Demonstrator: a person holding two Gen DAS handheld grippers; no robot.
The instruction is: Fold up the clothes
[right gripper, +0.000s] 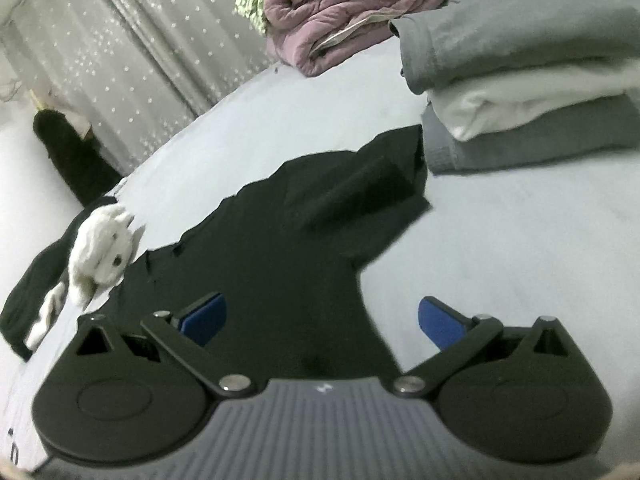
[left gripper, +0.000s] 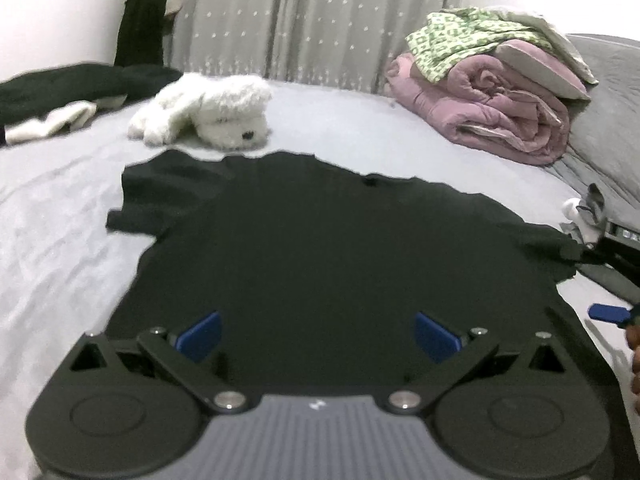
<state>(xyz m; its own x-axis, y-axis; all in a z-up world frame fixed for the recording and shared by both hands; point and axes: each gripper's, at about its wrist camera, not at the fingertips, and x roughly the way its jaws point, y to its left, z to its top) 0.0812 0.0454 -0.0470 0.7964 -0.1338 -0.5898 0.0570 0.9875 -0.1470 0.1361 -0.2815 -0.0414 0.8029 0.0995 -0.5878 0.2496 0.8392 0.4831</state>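
So there's a black short-sleeved T-shirt [left gripper: 320, 248] spread flat on the pale grey bedsheet [left gripper: 60, 220], neckline pointing away toward the sparkly grey curtain [left gripper: 320, 12]. The left gripper [left gripper: 318, 338] hangs over the shirt's lower middle with its blue-padded jaws spread wide, nothing between them. The right gripper [right gripper: 320, 322] is wide apart too, sitting over the shirt's edge, one finger above black cloth and the other above bare sheet. A fluffy white plush dog [left gripper: 208, 110] lies just past the collar. Further back there's a rolled pink quilt [left gripper: 492, 108], and a folded stack of grey and white clothes [right gripper: 532, 92] right by the sleeve.
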